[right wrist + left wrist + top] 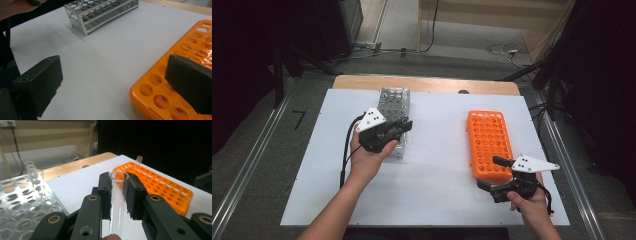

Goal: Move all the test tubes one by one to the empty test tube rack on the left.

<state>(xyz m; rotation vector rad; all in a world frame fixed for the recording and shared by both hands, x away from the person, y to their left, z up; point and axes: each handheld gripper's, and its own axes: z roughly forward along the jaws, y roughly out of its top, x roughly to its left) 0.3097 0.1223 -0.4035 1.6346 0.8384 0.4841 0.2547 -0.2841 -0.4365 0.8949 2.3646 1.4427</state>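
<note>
The left gripper [119,195] is clamped on a clear glass tube [118,202], which stands upright between the black pads with its open mouth just above them. From above, that gripper [404,125] hangs over the near end of the clear rack [393,102], which sits toward the far left of the white desk [432,190]. A few more tubes [33,171] stand in that rack's far holes.

The right gripper [112,87] has its jaws wide apart with nothing between them. It sits by the near right corner of the desk, with one pad over the near end of the orange rack [488,142]. One tube [139,160] stands at that rack's far end.
</note>
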